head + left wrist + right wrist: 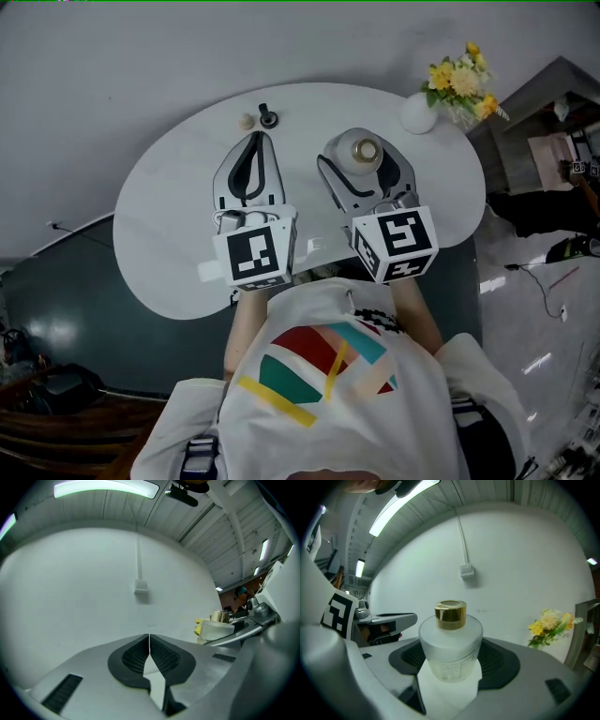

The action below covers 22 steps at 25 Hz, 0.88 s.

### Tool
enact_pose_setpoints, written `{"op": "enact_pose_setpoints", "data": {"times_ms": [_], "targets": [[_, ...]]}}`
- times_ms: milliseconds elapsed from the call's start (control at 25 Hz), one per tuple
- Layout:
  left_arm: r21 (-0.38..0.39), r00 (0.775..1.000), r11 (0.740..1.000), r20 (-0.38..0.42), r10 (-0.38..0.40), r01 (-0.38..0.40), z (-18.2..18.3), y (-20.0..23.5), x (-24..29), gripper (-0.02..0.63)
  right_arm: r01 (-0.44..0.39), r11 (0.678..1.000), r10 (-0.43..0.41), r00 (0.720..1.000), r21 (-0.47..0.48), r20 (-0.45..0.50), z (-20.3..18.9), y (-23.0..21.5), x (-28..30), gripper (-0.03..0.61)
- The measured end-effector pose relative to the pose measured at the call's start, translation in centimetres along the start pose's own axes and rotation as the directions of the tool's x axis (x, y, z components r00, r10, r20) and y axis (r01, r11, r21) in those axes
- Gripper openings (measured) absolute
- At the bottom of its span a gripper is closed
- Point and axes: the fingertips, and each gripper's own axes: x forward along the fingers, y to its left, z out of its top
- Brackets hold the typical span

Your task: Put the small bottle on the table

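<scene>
The small bottle (361, 150) is frosted glass with a gold cap, and it stands upright over the white oval table (178, 216). My right gripper (362, 161) is shut on the bottle, one dark pad pressed to each side of its body (450, 648). I cannot tell whether its base rests on the tabletop. My left gripper (251, 167) hovers over the table just left of it, jaws pressed together with nothing between them (149, 646). The left gripper view catches the bottle (215, 629) at its right edge.
A small black knob (268, 117) and a beige ball (247, 120) lie at the table's far edge. A round white vase (418, 113) with yellow flowers (461, 81) stands at the far right. A plain white wall with a cable box (467, 569) is behind.
</scene>
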Motion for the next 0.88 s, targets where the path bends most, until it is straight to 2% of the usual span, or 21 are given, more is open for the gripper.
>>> {"op": "enact_pose_setpoints", "data": {"times_ms": [240,440,680,880], "targets": [[-0.005,0.987,0.987,0.01,-0.158,0.158,0.1,-6.3,3.3,0.017,0.179,0.983,-0.178,0.984,0.034,-0.018,-1.1,-6.4,-3.8,0.331],[-0.016,0.973,0.973,0.001,-0.232,0.232,-0.3,-9.4,4.8,0.017,0.274,0.96,-0.271,0.961,0.058,-0.054,-2.4,-9.8,-5.7,0.331],[-0.015,0.966,0.966,-0.019,-0.258,0.258,-1.0,-10.7,6.1,0.017,0.298,0.953,-0.293,0.953,0.063,-0.074,-3.0,-11.7,-5.5,0.331],[-0.001,0.971,0.972,-0.047,-0.233,0.233,-1.9,-10.4,7.2,0.017,0.239,0.97,-0.234,0.968,0.048,-0.096,-3.3,-12.4,-3.0,0.331]]}}
